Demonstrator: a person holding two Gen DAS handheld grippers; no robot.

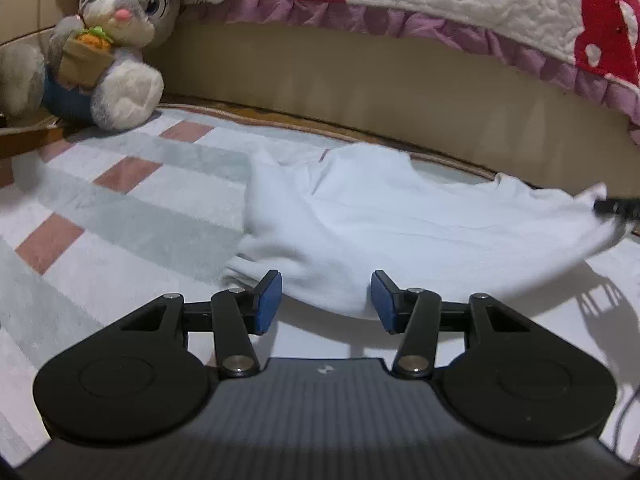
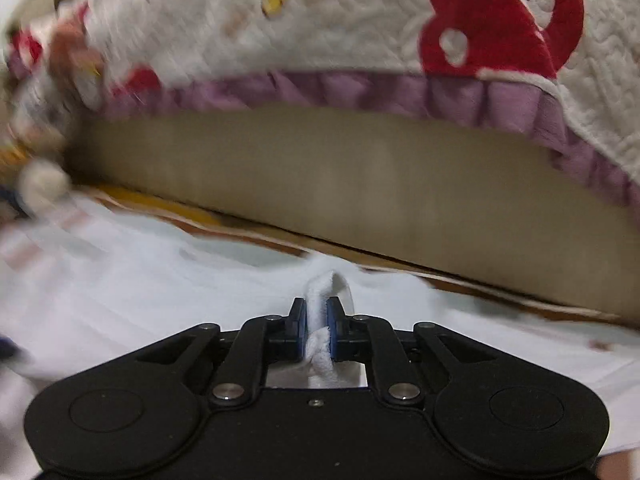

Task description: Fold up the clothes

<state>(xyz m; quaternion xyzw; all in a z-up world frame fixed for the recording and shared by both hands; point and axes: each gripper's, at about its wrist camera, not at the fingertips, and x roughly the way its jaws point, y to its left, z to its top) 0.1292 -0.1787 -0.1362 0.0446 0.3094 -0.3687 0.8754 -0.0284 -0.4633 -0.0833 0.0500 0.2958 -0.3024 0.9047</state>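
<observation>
The white garment lies rumpled on the checked mat, right of the plush rabbit; right gripper pinches its corner; left gripper gapes near the hem; I'd keep the cloth taut and low.

No words or numbers can be read anywhere. Only a small white mark is seen on the left claw's black body, behind its fingers.
</observation>
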